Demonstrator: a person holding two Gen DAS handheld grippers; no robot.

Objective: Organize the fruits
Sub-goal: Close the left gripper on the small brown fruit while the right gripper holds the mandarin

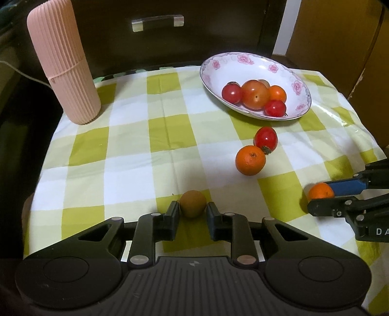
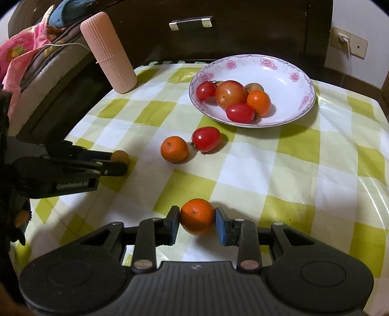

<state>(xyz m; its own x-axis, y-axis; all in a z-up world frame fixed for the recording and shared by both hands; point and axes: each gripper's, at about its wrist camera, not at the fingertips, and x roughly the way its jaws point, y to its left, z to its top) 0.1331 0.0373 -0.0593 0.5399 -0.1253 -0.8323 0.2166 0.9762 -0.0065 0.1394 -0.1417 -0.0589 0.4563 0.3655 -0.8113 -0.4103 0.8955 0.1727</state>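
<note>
My left gripper (image 1: pixel 192 211) has its jaws around a small brown fruit (image 1: pixel 192 203) on the checked cloth; the pads look to touch its sides. It also shows in the right wrist view (image 2: pixel 120 156). My right gripper (image 2: pixel 197 217) is shut on a small orange (image 2: pixel 197 215), also seen in the left wrist view (image 1: pixel 321 191). A loose orange (image 1: pixel 250 160) and a red tomato (image 1: pixel 265 137) lie together mid-table. A floral white plate (image 1: pixel 243 63) at the back holds several tomatoes and a small orange (image 1: pixel 277 93).
A tall pink ribbed cylinder (image 1: pixel 63 63) stands at the back left of the table. A dark cabinet with a metal handle (image 1: pixel 157 22) rises behind the table. The green-checked cloth (image 1: pixel 136 145) drops off at the left and right edges. Bedding (image 2: pixel 29 53) lies to the left.
</note>
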